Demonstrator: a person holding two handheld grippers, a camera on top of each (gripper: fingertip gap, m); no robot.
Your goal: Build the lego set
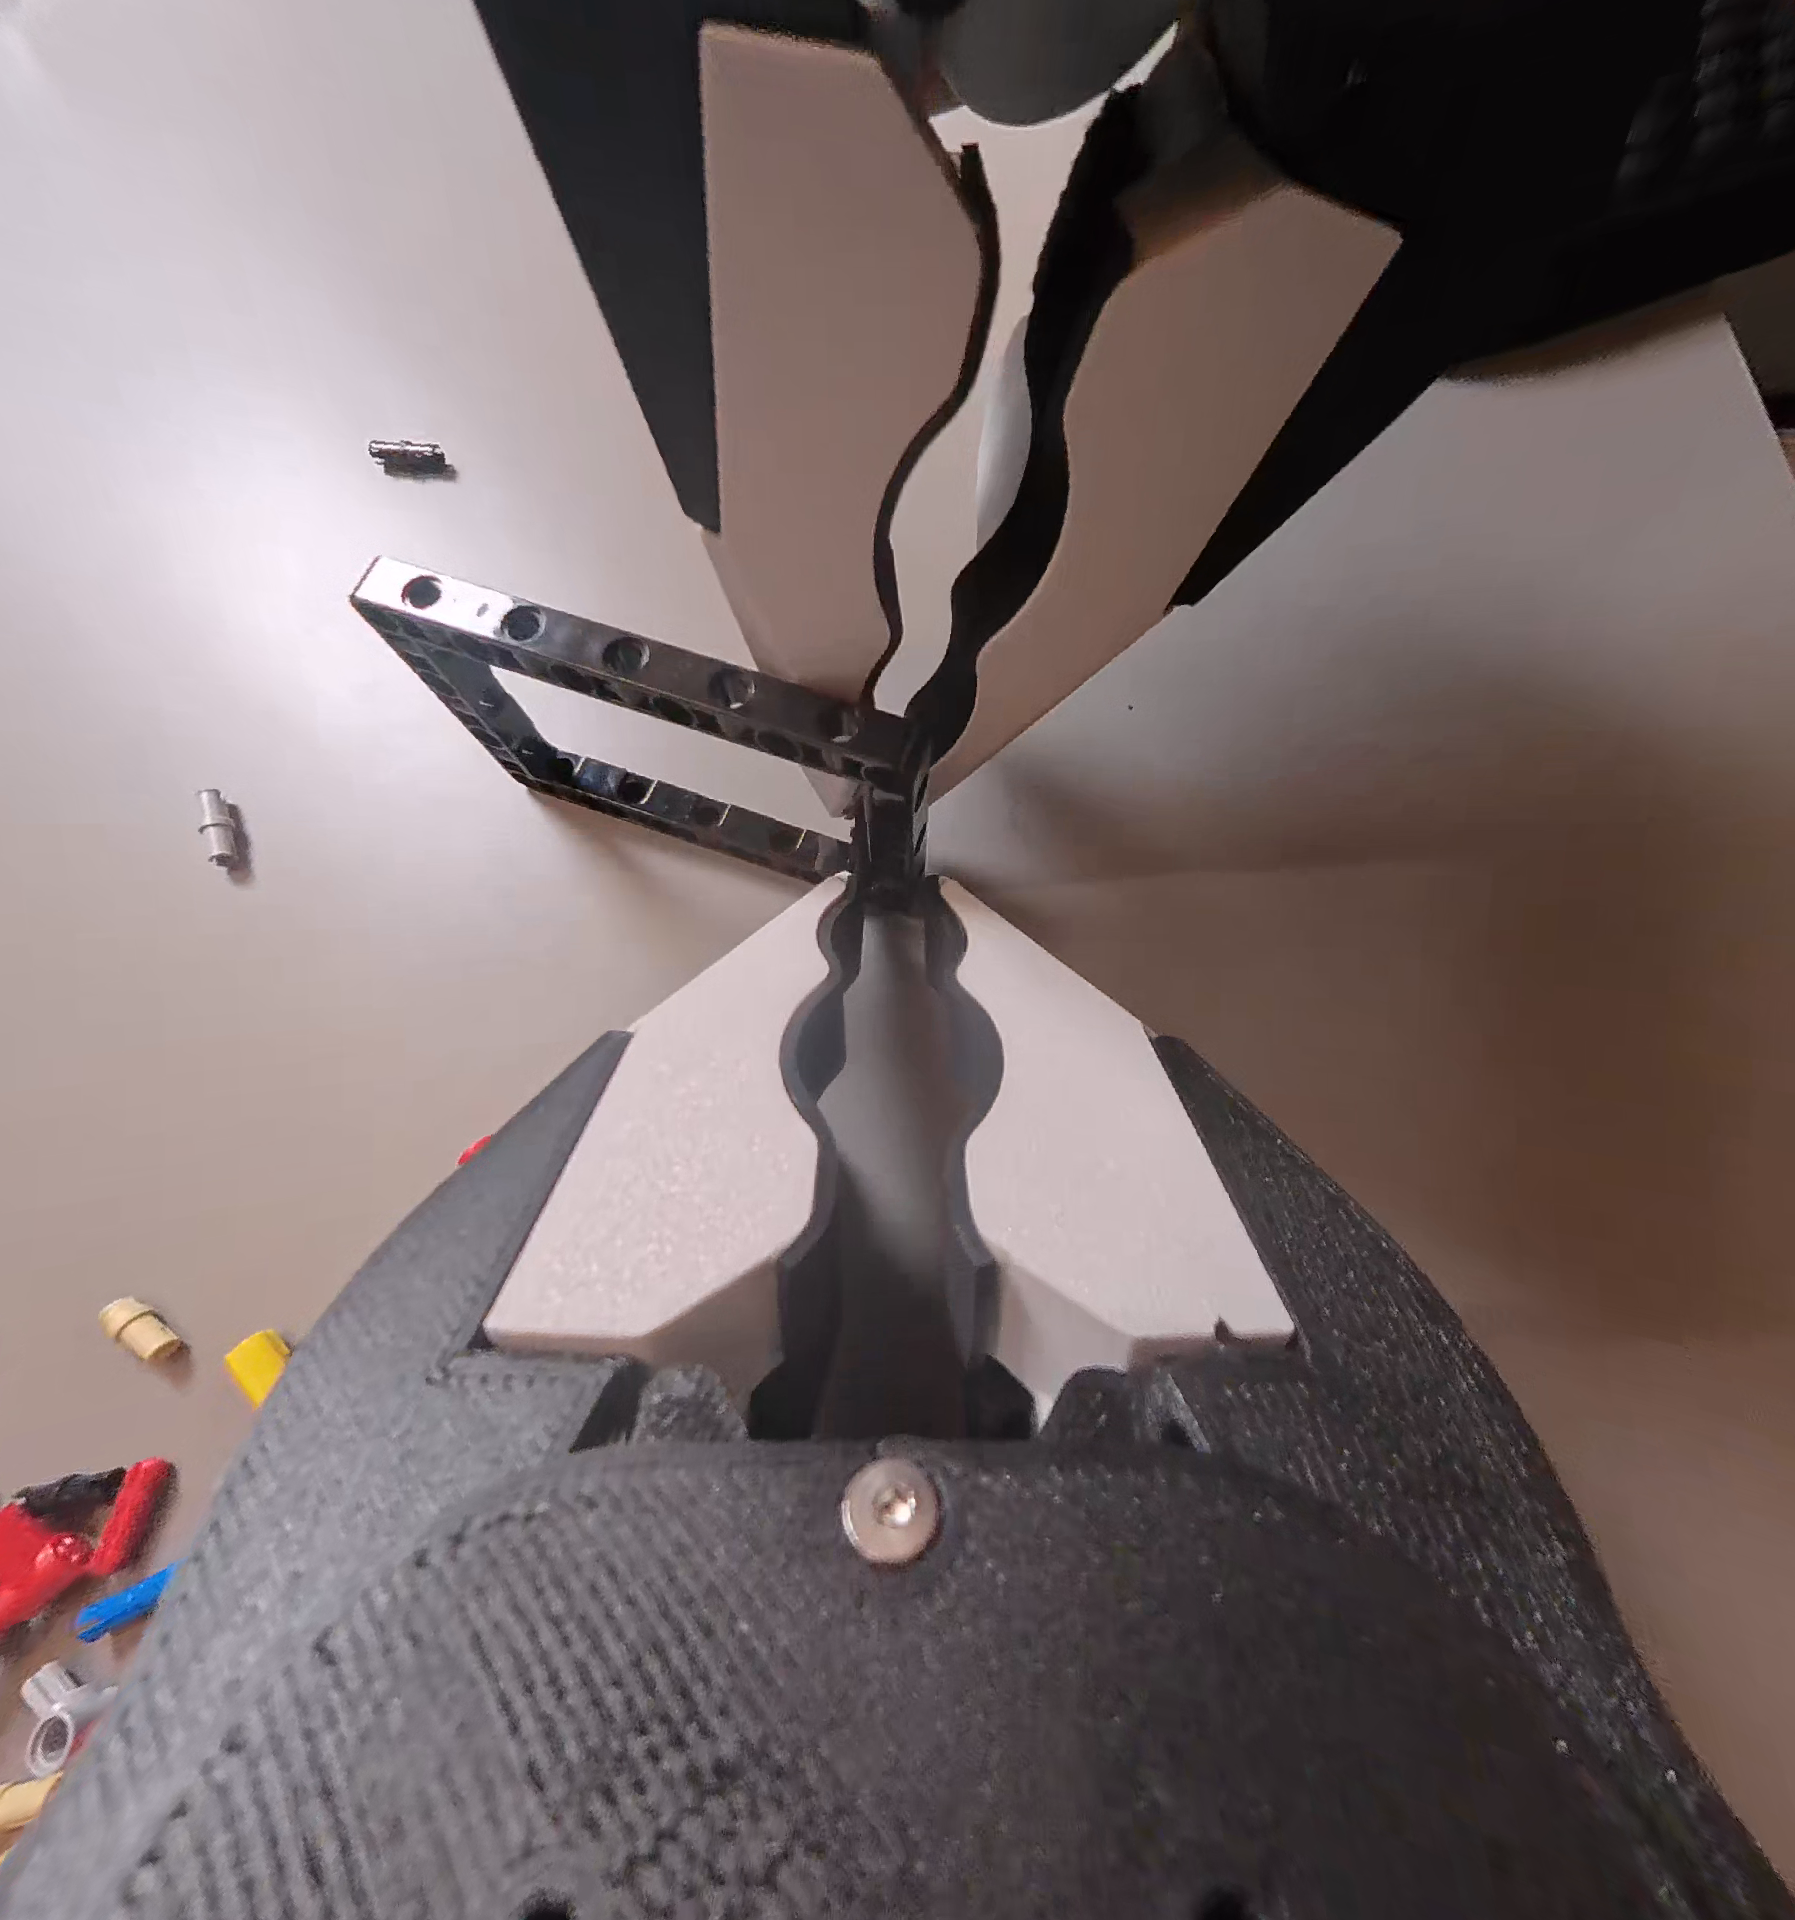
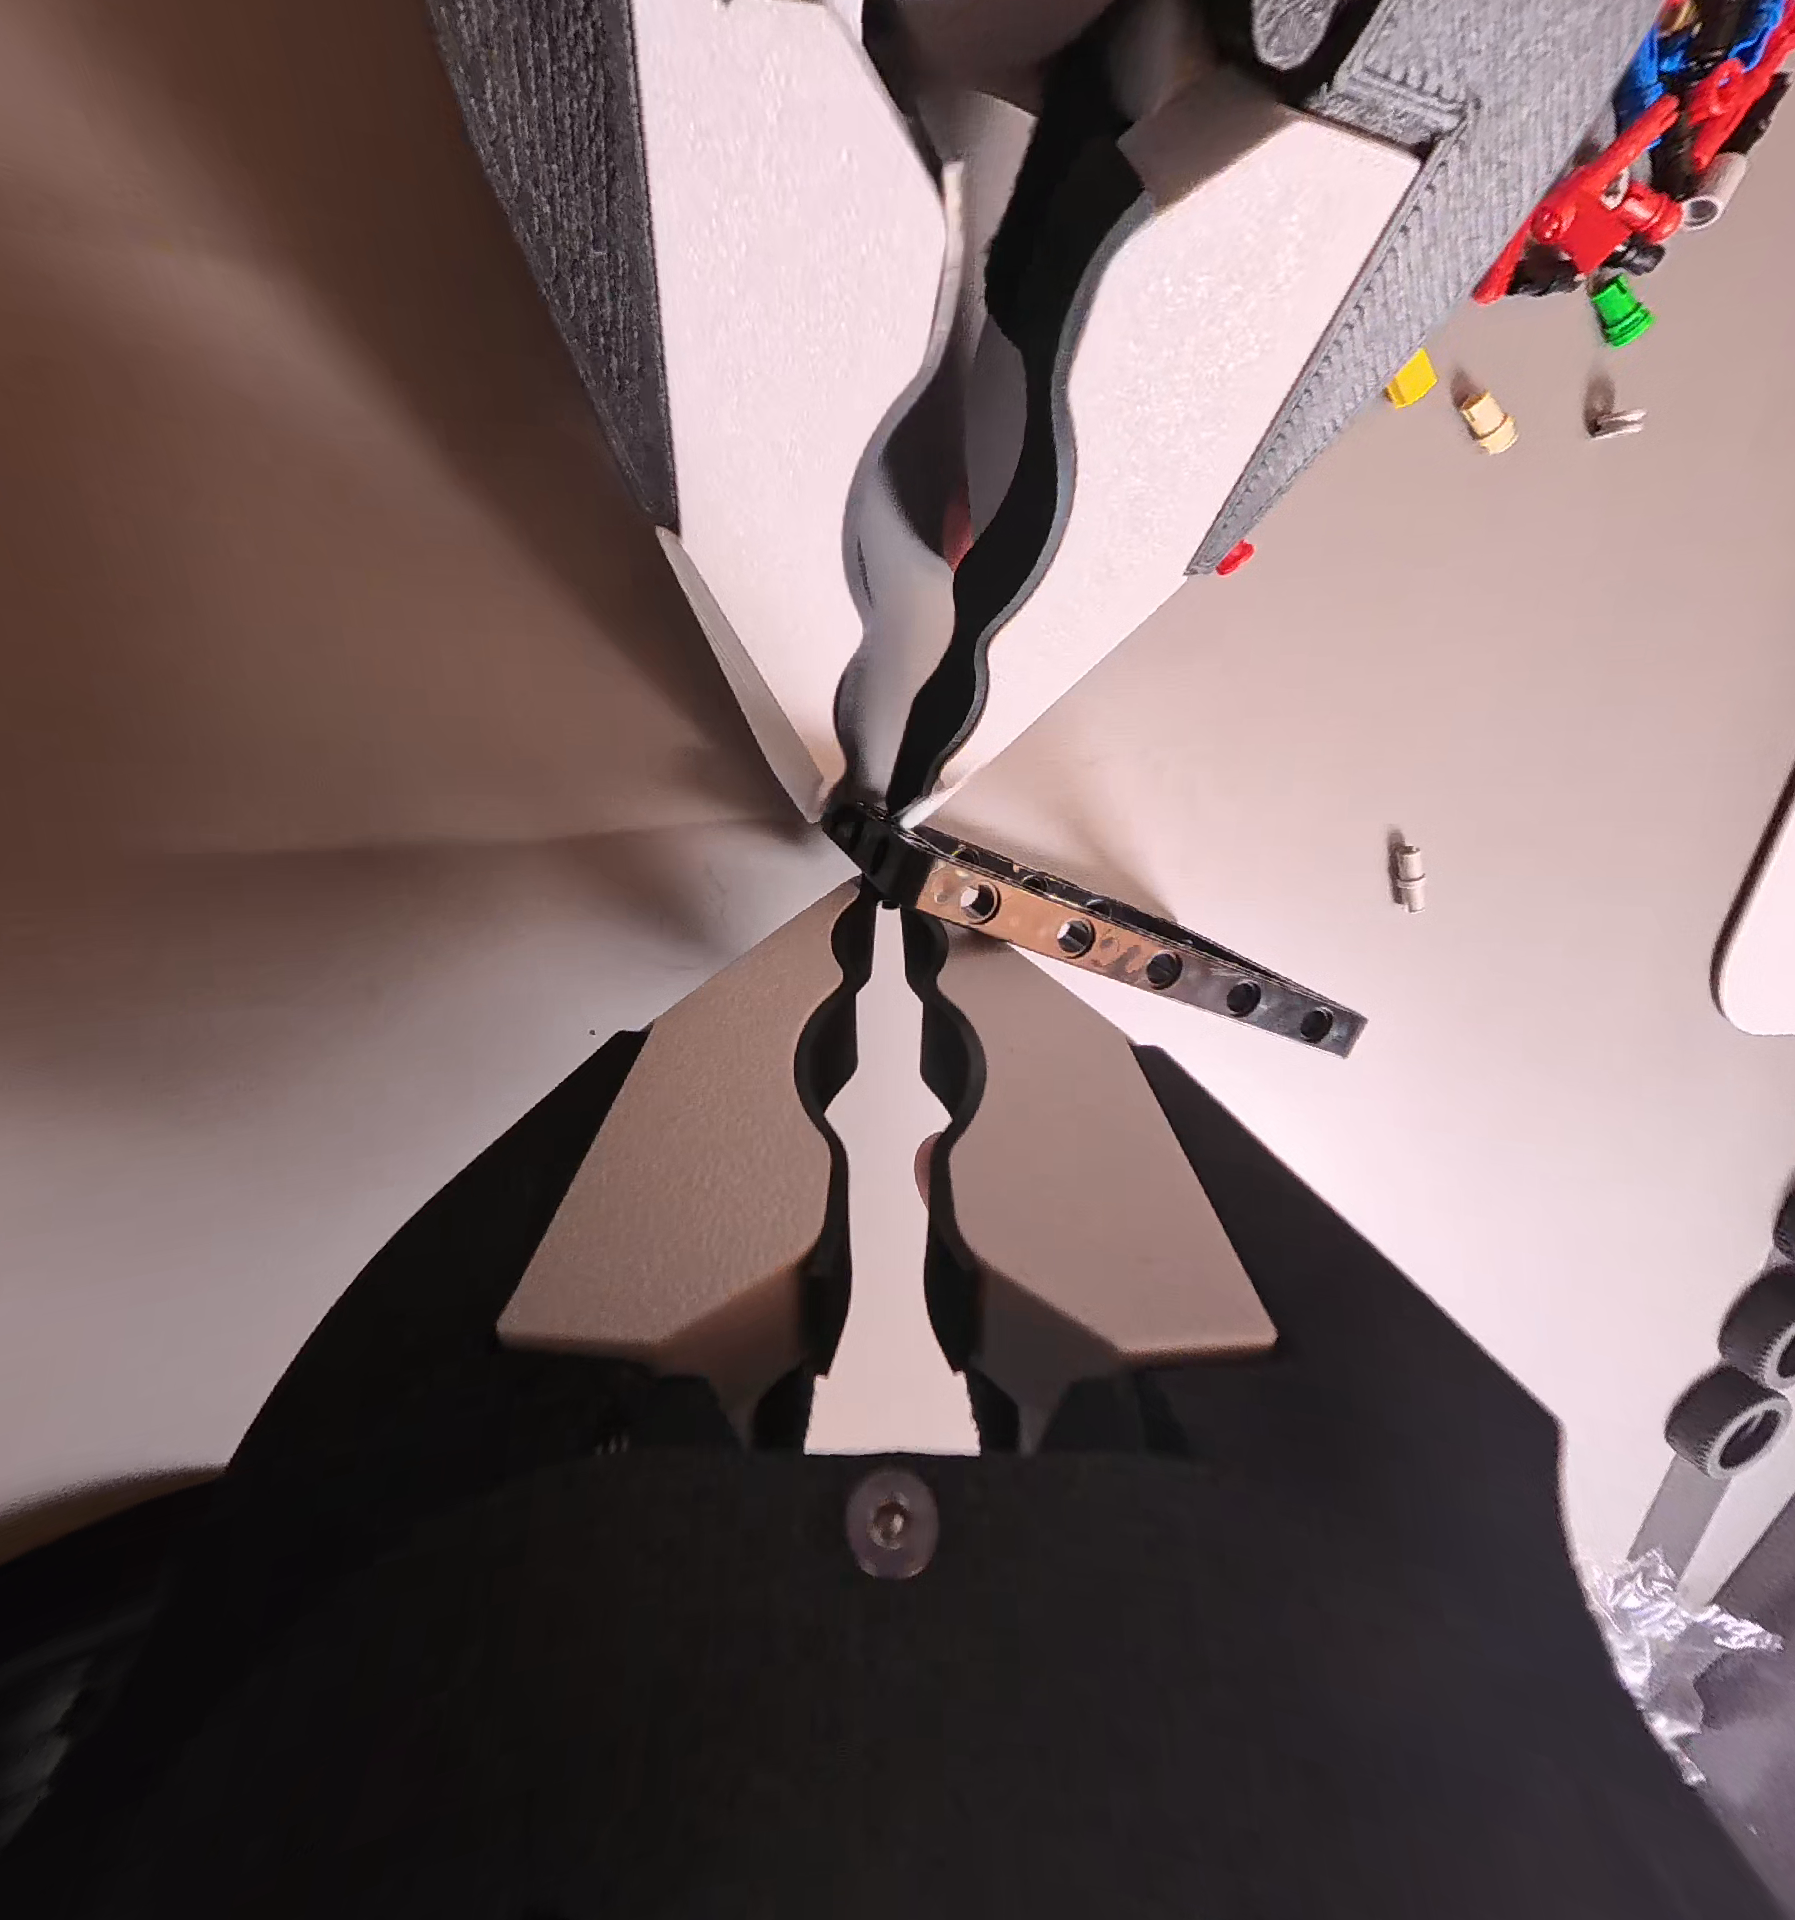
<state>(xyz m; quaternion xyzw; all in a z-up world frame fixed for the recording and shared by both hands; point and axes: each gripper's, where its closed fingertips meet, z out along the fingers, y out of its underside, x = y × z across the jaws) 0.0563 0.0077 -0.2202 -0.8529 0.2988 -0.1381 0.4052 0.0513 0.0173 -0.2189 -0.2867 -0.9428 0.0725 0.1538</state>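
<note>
A: Black frame [image 1: 602, 717] sits frame centre; left gripper [image 1: 888, 883] and right gripper [image 1: 898, 727] both clamp one corner.

B: Corner itself hidden by fingertips. Loose pieces [image 1: 31, 1538] cut off lower left.

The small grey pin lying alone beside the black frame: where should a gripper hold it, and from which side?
Probably grip the grey pin across its middle from above, fingers closing on its long sides: it lies flat on the table, apart from the black frame.
</note>
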